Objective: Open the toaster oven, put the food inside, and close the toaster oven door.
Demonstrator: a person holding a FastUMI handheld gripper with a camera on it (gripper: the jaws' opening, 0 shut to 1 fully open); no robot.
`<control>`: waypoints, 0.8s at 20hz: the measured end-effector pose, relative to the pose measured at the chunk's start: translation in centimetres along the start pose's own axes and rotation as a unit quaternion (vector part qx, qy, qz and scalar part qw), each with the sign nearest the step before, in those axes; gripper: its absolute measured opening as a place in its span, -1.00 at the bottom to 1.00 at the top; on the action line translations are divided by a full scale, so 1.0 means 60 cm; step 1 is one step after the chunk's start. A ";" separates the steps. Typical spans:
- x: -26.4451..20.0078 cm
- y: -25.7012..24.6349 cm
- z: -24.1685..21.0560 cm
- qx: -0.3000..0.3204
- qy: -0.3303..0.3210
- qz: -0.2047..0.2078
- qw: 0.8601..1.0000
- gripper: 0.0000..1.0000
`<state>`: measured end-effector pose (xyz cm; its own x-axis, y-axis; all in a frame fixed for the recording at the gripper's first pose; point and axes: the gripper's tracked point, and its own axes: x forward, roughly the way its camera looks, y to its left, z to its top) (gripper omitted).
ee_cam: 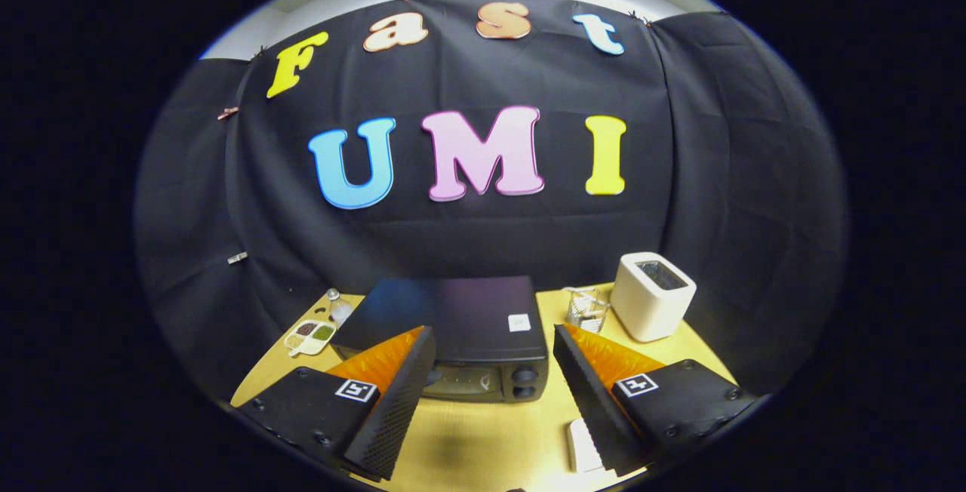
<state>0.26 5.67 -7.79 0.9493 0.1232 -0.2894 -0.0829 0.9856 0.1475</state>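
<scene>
Hovering my gripper (489,394) above the table (483,439), fingers spread wide, holding nothing. Toaster oven (460,326) sits just ahead between them, door looks closed. Can't see food inside or out, so this fits either pre-open or finished.

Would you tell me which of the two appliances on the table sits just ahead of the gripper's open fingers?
The black toaster oven, door closed, sits just beyond the open gripper; the white toaster stands off to the right.

The toaster oven (460,333) sits centrally on the table (483,439); a divided dish (309,337) lies left, a glass (587,309) and toaster (651,294) right (glass nearer the oven).
</scene>
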 end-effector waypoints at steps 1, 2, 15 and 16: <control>-0.011 -0.010 0.024 -0.003 -0.015 0.002 1.000 0.96; -0.022 -0.022 0.046 -0.007 -0.027 0.002 1.000 0.96; -0.105 -0.144 0.150 -0.001 -0.095 -0.002 0.995 0.96; -0.109 -0.150 0.150 -0.005 -0.097 -0.005 0.995 0.95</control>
<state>-2.49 -5.08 1.29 0.9908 0.0890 -0.1021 -0.0748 0.9879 0.1355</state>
